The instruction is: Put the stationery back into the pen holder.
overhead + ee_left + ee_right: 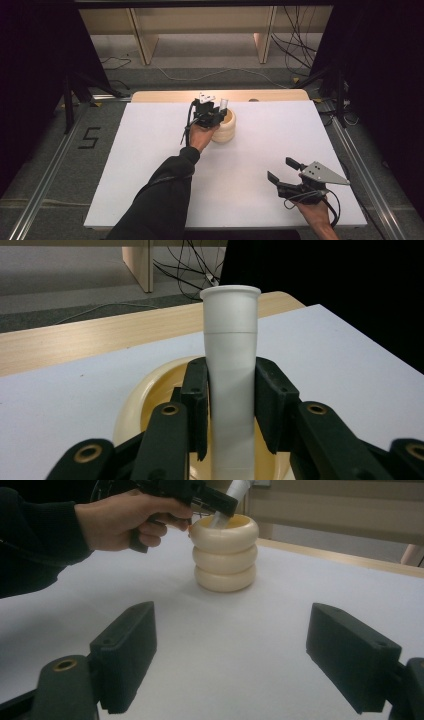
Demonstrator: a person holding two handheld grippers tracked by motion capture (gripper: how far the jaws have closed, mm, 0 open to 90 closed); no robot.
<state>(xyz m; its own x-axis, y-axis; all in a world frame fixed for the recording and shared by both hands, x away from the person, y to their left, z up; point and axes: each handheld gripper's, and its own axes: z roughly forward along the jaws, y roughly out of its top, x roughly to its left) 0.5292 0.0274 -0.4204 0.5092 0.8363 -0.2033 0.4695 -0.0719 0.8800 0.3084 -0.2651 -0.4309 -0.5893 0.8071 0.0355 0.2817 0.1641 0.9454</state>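
Left tool (231, 410) clamps white flared tube (231, 340), over ribbed cream holder (225, 555).

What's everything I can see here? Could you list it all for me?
White tube: one, white, upright in the left gripper's jaws, lower end inside the ringed holder.
Ringed holder: one, cream, three stacked rings, far middle of the table.
Table: one, white top with a wooden far edge.
Cables: several, dark, on the floor beyond the table.
Left gripper: one, black, shut on the tube.
Right gripper: one, black, jaws open, near right of the table.
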